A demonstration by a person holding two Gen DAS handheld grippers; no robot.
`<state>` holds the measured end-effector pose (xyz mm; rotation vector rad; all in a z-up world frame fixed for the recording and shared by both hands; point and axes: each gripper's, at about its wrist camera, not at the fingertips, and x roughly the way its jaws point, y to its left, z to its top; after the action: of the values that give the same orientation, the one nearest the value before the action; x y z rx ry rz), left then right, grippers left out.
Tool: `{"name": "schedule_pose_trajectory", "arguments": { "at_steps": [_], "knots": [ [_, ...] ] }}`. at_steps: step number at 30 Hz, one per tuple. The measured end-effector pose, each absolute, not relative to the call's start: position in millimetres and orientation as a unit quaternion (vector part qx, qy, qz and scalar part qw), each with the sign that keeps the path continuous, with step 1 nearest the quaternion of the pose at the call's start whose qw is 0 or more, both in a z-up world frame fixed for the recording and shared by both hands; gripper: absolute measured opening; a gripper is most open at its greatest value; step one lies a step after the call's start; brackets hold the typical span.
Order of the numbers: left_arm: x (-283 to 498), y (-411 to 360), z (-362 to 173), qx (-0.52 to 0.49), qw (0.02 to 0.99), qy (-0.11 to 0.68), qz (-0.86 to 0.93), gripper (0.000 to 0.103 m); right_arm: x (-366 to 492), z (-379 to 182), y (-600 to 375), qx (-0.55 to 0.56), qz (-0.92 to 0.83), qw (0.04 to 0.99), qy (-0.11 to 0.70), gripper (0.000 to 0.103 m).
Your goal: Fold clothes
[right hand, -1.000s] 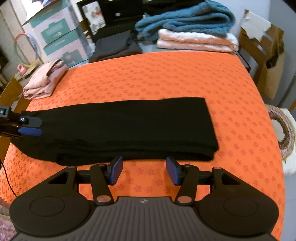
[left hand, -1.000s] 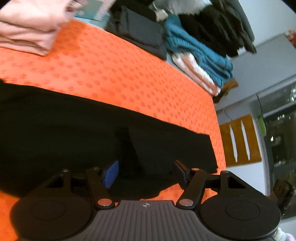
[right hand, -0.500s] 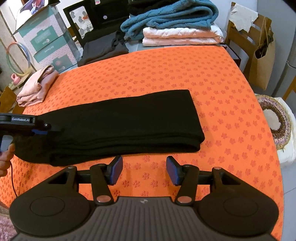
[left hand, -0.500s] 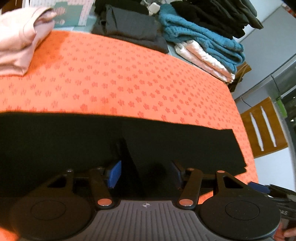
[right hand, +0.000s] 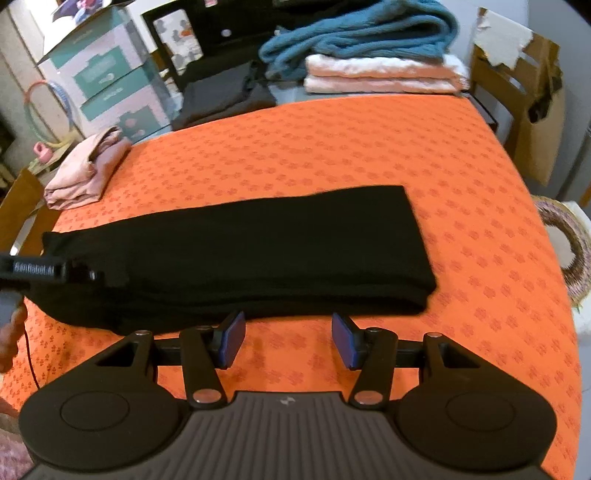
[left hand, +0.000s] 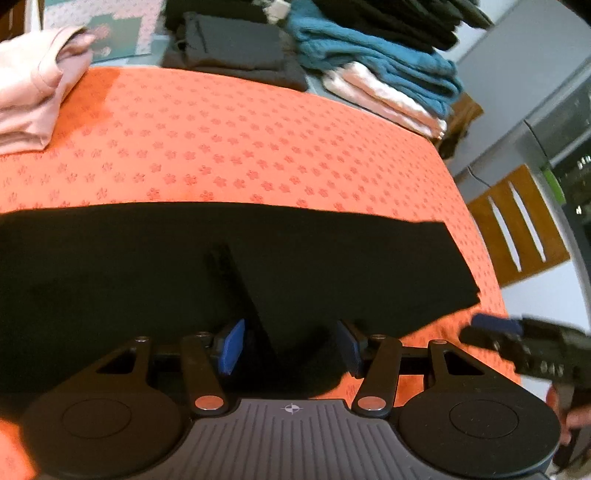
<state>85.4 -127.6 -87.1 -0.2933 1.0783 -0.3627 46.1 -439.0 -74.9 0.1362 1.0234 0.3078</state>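
A black garment (right hand: 240,254) lies folded into a long strip across the orange patterned tablecloth (right hand: 332,147). In the left wrist view the same black garment (left hand: 147,266) fills the near half of the frame, with a raised crease running up its middle. My left gripper (left hand: 291,349) stands open over the garment's near edge, nothing between its blue pads. My right gripper (right hand: 288,339) is open too, just short of the strip's front edge over bare cloth. The left gripper (right hand: 55,273) shows at the strip's left end, and the right gripper (left hand: 517,339) at its right end.
A folded pink garment (right hand: 86,171) sits at the table's left. Behind the table lie a dark grey garment (right hand: 221,96) and a teal knit (right hand: 362,33) on pale pink folded pieces (right hand: 380,74). Boxes (right hand: 107,81) stand at back left, a wooden chair (right hand: 517,81) at right.
The left gripper has swung so that more of the garment's right end shows, and the right gripper has come into its view. The right gripper has drawn closer to the strip's front edge.
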Motion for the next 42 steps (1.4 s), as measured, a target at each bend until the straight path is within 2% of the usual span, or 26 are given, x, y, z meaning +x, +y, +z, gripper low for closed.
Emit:
{"name": "schedule_pose_trajectory", "arguments": {
  "at_steps": [10, 11, 12, 14, 20, 25, 27, 33, 36, 39, 41, 42],
  "knots": [
    [83, -150, -81, -0.106, 0.838, 0.486, -0.225, 0.056, 68, -62, -407, 0.054, 0.196, 0.860, 0.469, 0.058],
    [83, -153, -80, -0.104, 0.838, 0.484, -0.230, 0.056, 71, -60, -406, 0.067, 0.201, 0.859, 0.466, 0.056],
    [83, -155, -80, -0.101, 0.838, 0.481, -0.236, 0.056, 75, -58, -405, 0.083, 0.207, 0.856, 0.466, 0.049],
    [83, -160, -79, -0.096, 0.838, 0.476, -0.247, 0.056, 86, -56, -399, 0.122, 0.230, 0.845, 0.467, 0.040],
    [82, -160, -80, -0.096, 0.838, 0.470, -0.261, 0.057, 115, -56, -353, 0.159, 0.316, 0.803, 0.479, 0.039],
    [78, -162, -78, -0.084, 0.838, 0.465, -0.273, 0.057, 132, -72, -321, 0.139, 0.338, 0.773, 0.519, 0.037],
    [75, -163, -77, -0.074, 0.838, 0.465, -0.276, 0.058, 135, -77, -318, 0.134, 0.325, 0.775, 0.525, 0.004],
    [69, -149, -74, -0.066, 0.850, 0.465, -0.240, 0.057, 133, -78, -343, 0.155, 0.284, 0.796, 0.512, 0.004],
    [72, -139, -79, -0.070, 0.854, 0.475, -0.199, 0.053, 132, -78, -361, 0.175, 0.266, 0.801, 0.507, 0.004],
    [79, -137, -86, -0.064, 0.854, 0.487, -0.171, 0.042, 133, -79, -371, 0.191, 0.250, 0.805, 0.503, 0.004],
    [80, -135, -91, -0.054, 0.851, 0.501, -0.148, 0.030, 132, -80, -376, 0.196, 0.243, 0.807, 0.501, 0.004],
    [80, -134, -93, -0.049, 0.849, 0.507, -0.137, 0.028, 132, -80, -377, 0.197, 0.241, 0.808, 0.501, 0.004]
  ]
}}
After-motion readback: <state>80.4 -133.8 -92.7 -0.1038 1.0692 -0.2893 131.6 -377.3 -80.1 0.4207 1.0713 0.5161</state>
